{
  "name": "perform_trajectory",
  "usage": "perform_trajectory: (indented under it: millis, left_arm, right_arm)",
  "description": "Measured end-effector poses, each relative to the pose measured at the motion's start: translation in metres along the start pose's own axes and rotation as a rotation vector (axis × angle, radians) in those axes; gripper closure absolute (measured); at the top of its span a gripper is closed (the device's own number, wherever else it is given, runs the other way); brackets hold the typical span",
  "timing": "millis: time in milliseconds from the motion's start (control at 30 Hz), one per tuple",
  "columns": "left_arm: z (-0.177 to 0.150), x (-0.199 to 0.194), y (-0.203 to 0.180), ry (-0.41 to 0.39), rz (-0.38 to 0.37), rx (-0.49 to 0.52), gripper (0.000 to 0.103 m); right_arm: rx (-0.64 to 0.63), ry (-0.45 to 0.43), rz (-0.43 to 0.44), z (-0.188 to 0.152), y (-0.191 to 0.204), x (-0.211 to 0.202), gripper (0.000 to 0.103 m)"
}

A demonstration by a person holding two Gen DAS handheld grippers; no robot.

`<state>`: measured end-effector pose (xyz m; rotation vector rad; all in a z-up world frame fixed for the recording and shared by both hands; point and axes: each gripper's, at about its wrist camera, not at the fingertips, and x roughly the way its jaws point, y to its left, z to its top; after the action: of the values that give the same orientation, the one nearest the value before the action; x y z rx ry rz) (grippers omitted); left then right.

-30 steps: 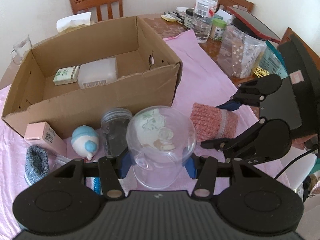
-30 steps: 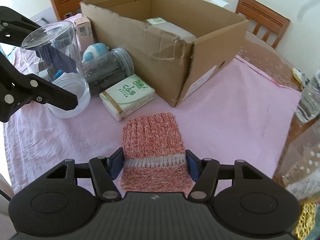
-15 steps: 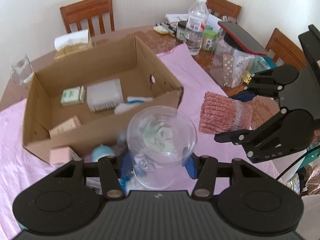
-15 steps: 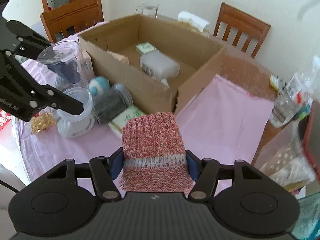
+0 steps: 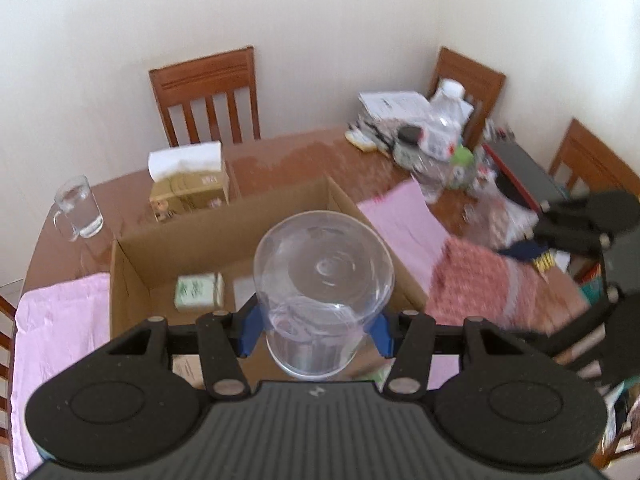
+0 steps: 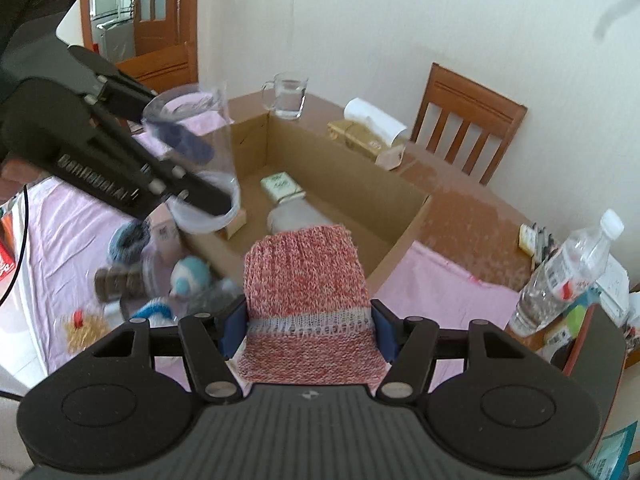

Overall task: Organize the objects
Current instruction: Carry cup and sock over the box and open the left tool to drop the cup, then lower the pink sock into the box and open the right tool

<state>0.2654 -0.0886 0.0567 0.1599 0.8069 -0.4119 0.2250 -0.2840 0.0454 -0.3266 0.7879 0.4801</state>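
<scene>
Much of what you see is blurred: the clutter at the far right of the worktop (image 5: 280, 156) in your left wrist view smears together, and only a plastic water bottle (image 6: 560, 280) and some papers can be told apart there. In the right wrist view the small items on the pink cloth (image 6: 440, 284) beside the box are also soft; a blue-and-white round toy (image 6: 188, 276) and a dark jar lying on its side (image 6: 120, 280) can just be made out, the rest cannot.

Your left hand-held gripper (image 5: 316, 324) is clenched on a clear plastic cup (image 5: 320, 280), its blue pads pressing the cup's sides. The cup hangs in the air over the near wall of the open cardboard box (image 5: 224, 232) and hides part of the box floor behind it. Your right hand-held gripper (image 6: 308, 328) grips a folded red-and-white knitted cloth (image 6: 304, 280) across its pale band; the cloth is lifted off the worktop, in front of the box, and covers the box's near edge in that view.

Inside the box you can see a small green-and-white packet (image 6: 280, 184) lying flat, a frosted white container (image 6: 296, 216) just beside it, partly hidden by the knitted cloth, and a small carton (image 6: 236, 224) against the near wall, cut off by the cup.

Beyond the box stand a tissue box (image 5: 188, 184) and a glass mug (image 5: 78, 208), both on bare wood, apart from each other.
</scene>
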Motion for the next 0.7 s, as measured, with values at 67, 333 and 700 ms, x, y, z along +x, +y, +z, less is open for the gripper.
perform_trajectory:
  millis: [67, 333, 700]
  left_arm:
    - [0.007, 0.004, 0.009, -0.019, 0.008, -0.027, 0.032]
    - [-0.002, 0.020, 0.046, 0.003, 0.104, -0.117, 0.002]
    - [-0.036, 0.021, 0.067, 0.055, 0.114, -0.112, 0.002]
  right_arm:
    - [0.003, -0.003, -0.002, 0.006, -0.001, 0.004, 0.035]
    - [0.003, 0.012, 0.004, 0.015, 0.000, 0.019, 0.035]
    - [0.005, 0.025, -0.007, 0.036, -0.007, 0.045, 0.035]
